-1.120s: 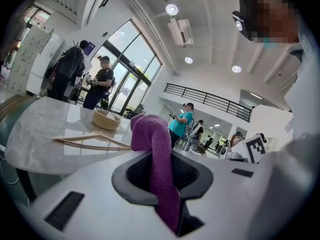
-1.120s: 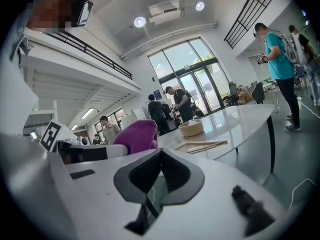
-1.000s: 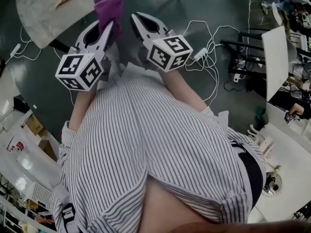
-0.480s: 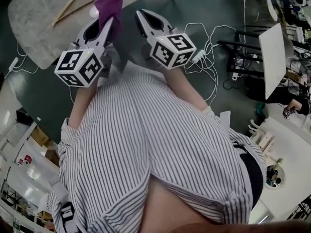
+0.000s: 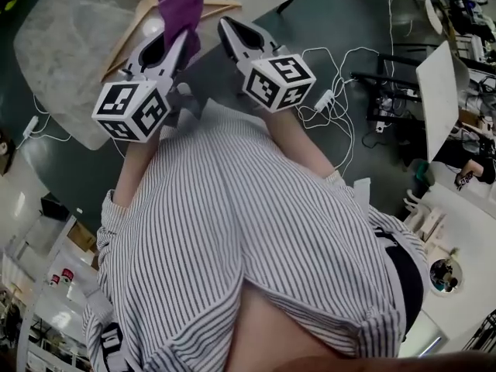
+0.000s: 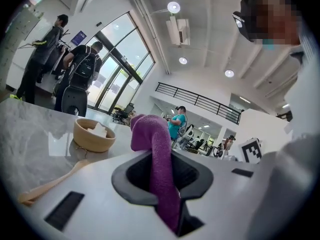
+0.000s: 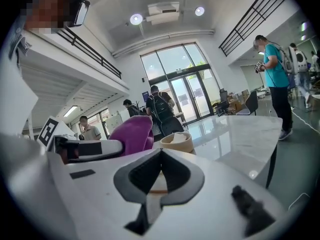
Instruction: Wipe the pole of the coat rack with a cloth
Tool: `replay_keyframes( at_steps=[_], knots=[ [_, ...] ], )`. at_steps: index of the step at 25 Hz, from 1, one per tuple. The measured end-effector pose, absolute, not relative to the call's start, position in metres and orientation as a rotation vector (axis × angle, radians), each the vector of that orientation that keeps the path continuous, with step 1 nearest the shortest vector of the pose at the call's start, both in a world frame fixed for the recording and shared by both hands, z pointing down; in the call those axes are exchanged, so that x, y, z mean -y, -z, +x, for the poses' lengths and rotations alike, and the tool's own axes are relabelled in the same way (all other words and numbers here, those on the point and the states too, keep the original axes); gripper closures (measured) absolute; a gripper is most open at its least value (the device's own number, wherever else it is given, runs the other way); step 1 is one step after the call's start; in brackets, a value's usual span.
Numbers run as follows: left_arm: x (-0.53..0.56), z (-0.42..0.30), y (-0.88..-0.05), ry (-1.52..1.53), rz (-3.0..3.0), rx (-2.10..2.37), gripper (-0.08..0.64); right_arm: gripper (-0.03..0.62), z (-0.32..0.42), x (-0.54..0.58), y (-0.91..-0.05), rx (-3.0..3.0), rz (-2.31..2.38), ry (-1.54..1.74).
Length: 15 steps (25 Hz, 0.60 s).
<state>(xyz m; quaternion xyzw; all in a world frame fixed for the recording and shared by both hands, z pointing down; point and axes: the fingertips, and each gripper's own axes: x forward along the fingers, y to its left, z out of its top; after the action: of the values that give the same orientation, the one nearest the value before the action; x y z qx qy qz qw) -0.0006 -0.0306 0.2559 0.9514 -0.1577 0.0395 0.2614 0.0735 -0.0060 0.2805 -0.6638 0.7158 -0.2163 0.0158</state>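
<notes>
Above the marble table [image 5: 70, 53] edge, left gripper [image 5: 180, 39] clamps the purple cloth [image 5: 180, 10], right gripper [image 5: 226, 28] closed and empty alongside; coat-rack pole not identifiable, only wooden bars [image 5: 124, 41] just ahead.
</notes>
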Motion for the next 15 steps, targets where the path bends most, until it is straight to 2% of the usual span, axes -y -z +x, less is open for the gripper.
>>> replay_keyframes(
  at_steps=[15],
  knots=[
    [0.083,0.034,-0.287,-0.184,2.514,0.299,0.482,0.577,0.103,0.051,-0.312,-2.13,-2.175,0.78]
  ],
)
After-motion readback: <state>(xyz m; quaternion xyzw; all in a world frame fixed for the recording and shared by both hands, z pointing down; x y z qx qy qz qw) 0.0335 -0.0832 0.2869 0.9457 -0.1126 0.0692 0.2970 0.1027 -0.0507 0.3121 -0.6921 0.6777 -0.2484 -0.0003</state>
